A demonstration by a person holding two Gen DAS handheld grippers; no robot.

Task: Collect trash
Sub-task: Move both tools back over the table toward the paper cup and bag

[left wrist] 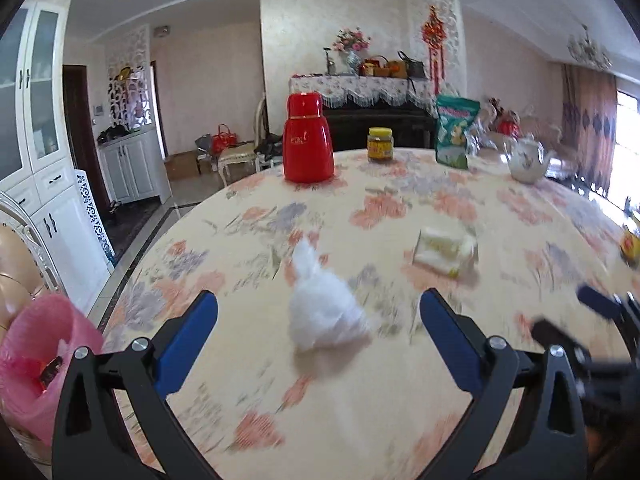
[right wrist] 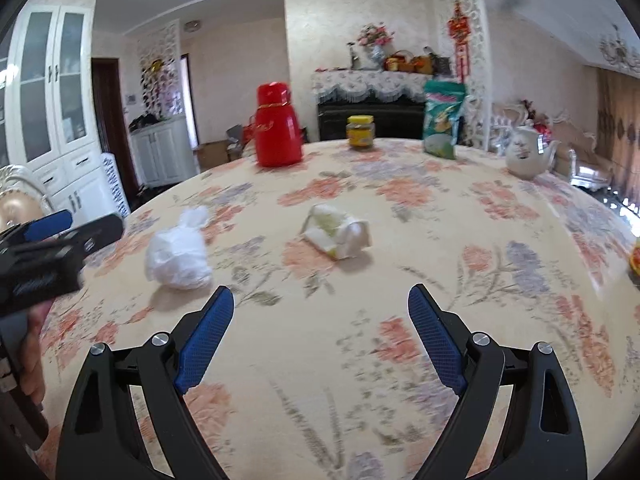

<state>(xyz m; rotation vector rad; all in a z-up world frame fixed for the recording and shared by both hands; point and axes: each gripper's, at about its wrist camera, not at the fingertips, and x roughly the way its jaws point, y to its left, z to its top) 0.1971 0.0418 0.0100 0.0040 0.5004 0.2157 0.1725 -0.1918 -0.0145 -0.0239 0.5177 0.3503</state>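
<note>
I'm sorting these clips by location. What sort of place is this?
Most likely a home dining and living room: a round table with a floral tablecloth holding a red thermos and a teapot, white glass-door cabinets, and a lace-covered piano behind.
</note>
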